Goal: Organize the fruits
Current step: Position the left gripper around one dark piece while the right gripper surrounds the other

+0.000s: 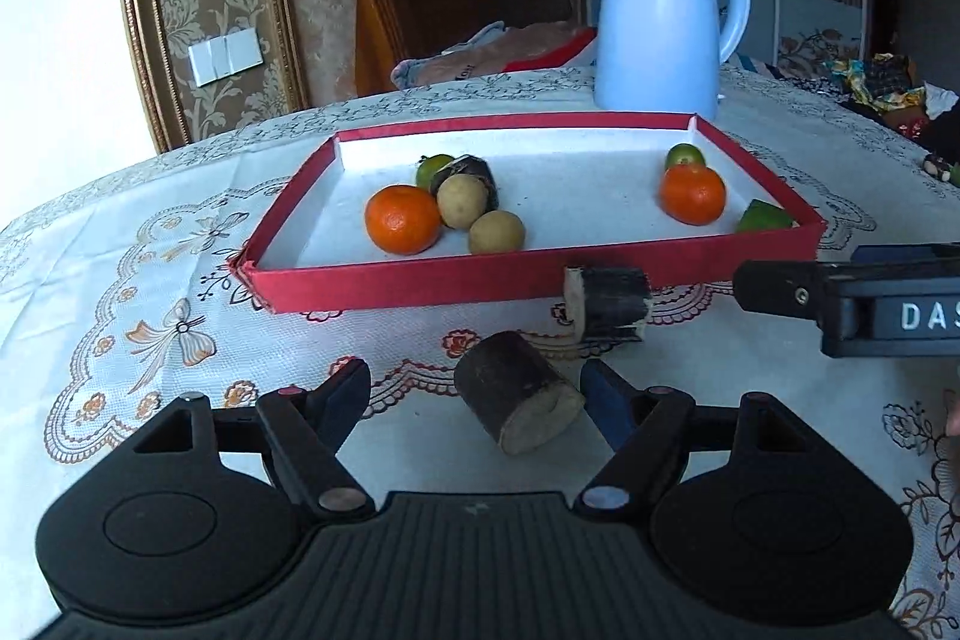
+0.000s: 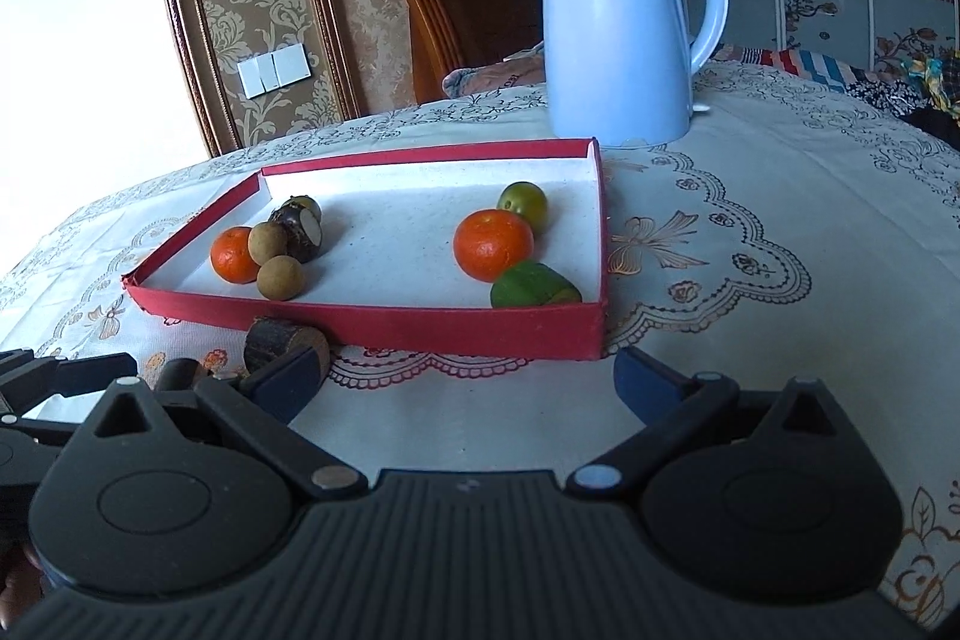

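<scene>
One shallow red cardboard tray with a white lining (image 1: 420,283) sits at mid-frame. Inside it are two round orange tangerines (image 1: 402,219) (image 1: 692,194), one toward the left and one toward the right; two small tan round fruits (image 1: 461,201) (image 1: 496,232) at centre left; three green fruits (image 1: 434,168) (image 1: 686,155) (image 1: 764,216); and one dark-skinned sugarcane segment (image 1: 474,170). Two more dark cut sugarcane segments (image 1: 607,303) (image 1: 517,400) lie on the cloth below the tray. One pale blue electric kettle (image 1: 660,10) stands at upper right. Two black two-finger grippers (image 1: 477,397) (image 2: 465,382) fill the lower frames.
</scene>
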Available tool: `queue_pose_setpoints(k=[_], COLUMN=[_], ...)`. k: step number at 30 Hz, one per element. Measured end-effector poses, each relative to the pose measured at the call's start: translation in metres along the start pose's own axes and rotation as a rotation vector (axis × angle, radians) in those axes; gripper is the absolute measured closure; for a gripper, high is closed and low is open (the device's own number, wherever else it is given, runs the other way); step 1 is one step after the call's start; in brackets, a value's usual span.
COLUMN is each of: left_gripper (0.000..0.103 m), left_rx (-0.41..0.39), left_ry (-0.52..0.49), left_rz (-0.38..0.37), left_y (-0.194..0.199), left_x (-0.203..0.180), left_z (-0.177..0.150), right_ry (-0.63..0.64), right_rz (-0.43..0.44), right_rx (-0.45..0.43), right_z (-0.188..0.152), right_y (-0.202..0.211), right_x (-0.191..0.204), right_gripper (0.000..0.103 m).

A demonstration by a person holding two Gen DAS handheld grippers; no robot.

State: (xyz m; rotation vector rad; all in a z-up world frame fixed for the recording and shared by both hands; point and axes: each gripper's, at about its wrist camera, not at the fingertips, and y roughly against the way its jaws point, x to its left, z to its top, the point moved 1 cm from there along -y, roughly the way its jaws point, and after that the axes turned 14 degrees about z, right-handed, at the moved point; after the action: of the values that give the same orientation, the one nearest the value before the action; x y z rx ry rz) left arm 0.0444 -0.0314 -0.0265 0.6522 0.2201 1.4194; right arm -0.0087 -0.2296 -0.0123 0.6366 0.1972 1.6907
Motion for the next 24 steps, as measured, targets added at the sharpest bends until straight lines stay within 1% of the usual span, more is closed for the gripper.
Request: queue_pose_setpoints(k=[1,2,5,6,8,10,12,15,18,20,24], left_gripper=[0.034,0.038,0.039,0.039,0.039,0.039,0.039,0.039,0.039,0.039,0.033], left_rx=[0.018,0.040,0.060,0.069,0.077,0.065,0.035,0.026,0.050,0.068,0.083], left_ry=[0.007,0.018,0.074,0.090,0.109,0.092,0.065,0.056,0.087,0.099,0.117], left_rz=[0.022,0.038,0.076,0.088,0.082,0.092,0.104,0.113,0.117,0.132,0.136], left_y=[-0.004,-0.008,-0.013,-0.014,-0.016,-0.014,-0.011,-0.011,-0.016,-0.020,-0.022], left_x=[0.002,0.004,0.016,0.020,0.024,0.022,0.017,0.015,0.021,0.024,0.026], left_z=[0.000,0.000,0.001,0.001,0.002,0.003,0.004,0.005,0.006,0.006,0.005], right_ry=[0.009,0.016,0.031,0.033,0.038,0.046,0.057,0.058,0.035,0.027,0.033], right_rz=[0.003,0.005,0.004,0.007,0.022,0.049,0.073,0.057,0.060,0.051,0.034], right_rx=[0.010,0.015,0.015,0.013,0.021,0.027,0.032,0.033,0.044,0.054,0.077], right_z=[-0.001,-0.001,-0.002,-0.002,-0.002,-0.001,-0.001,0.002,0.006,0.007,0.008], right_y=[-0.001,-0.002,-0.002,-0.002,-0.003,-0.003,-0.004,-0.008,-0.014,-0.020,-0.030], right_x=[0.002,0.003,0.005,0.006,0.009,0.012,0.017,0.022,0.025,0.027,0.034], right_gripper=[0.000,0.000,0.000,0.000,0.000,0.000,0.000,0.000,0.000,0.000,0.000])
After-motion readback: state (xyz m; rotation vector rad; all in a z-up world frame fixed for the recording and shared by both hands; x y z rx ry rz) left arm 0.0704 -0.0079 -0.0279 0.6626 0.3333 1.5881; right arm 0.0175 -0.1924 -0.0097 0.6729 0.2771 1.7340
